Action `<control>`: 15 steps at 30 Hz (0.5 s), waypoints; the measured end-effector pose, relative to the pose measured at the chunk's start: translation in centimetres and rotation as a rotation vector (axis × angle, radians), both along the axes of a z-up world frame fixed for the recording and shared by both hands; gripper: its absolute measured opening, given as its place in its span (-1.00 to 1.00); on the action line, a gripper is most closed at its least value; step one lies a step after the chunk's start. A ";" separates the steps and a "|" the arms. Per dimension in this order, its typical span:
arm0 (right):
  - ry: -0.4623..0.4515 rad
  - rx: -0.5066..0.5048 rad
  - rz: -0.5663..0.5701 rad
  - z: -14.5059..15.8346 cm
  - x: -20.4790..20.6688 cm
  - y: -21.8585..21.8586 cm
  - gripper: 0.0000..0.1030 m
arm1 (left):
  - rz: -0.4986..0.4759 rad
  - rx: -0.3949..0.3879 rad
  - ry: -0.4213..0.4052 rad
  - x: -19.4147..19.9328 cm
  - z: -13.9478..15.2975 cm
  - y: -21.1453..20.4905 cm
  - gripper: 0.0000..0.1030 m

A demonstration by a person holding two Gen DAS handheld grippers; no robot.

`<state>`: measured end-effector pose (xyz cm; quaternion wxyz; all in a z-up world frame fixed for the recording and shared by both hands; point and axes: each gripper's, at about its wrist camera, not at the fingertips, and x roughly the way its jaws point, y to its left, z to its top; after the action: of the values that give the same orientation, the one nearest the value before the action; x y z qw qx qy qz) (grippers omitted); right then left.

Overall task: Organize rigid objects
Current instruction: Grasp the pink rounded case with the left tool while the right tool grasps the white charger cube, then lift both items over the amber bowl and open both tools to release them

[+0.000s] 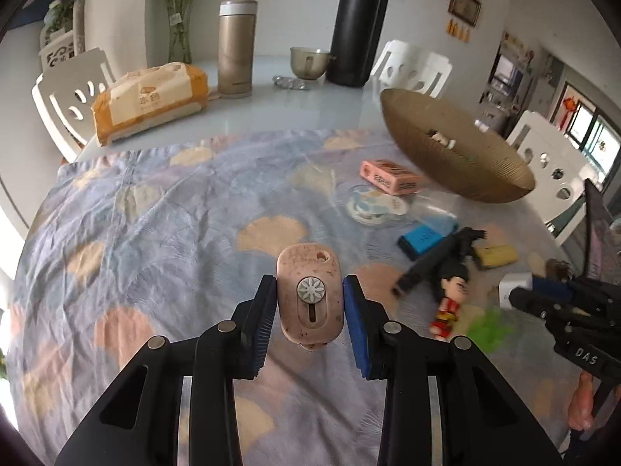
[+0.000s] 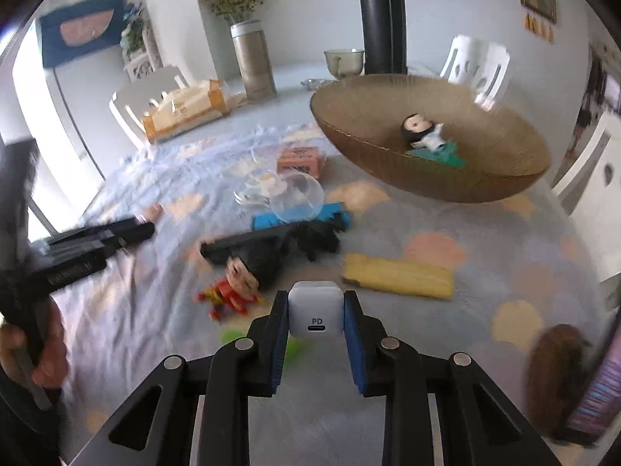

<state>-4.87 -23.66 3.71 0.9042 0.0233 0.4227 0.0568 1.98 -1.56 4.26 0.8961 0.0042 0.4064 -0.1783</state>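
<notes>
My left gripper is shut on a pink oval utility knife with a flower slider, held above the patterned cloth. My right gripper is shut on a white PD charger cube. A brown ribbed bowl stands at the right back and holds a small doll; it also shows in the left wrist view. Loose on the cloth lie a red-suited figure, a black toy gun, a yellow corn piece, a blue box and a pink box.
A tissue pack, a gold flask, a tall black thermos and a glass cup stand at the table's far side. White chairs ring the table. A brown fuzzy thing lies near right.
</notes>
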 end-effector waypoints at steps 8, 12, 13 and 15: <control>0.052 0.045 0.013 -2.2 -1.6 -0.9 -0.49 | 0.015 -0.015 0.032 0.4 -1.3 0.1 -0.38; 0.055 0.060 -0.006 -2.4 -1.2 -0.9 -0.48 | 0.015 0.013 0.028 0.4 -1.5 -0.2 -0.38; 0.058 0.064 -0.012 -2.4 -1.0 -0.9 -0.47 | 0.015 0.015 0.026 0.4 -1.5 -0.2 -0.38; 0.058 0.035 -0.011 -2.3 -1.0 -0.5 -0.47 | 0.018 0.012 0.019 0.3 -1.4 -0.2 -0.38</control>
<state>-5.83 -24.19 1.39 0.8913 0.0433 0.4476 0.0586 2.32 -1.72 2.87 0.8938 0.0041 0.4158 -0.1678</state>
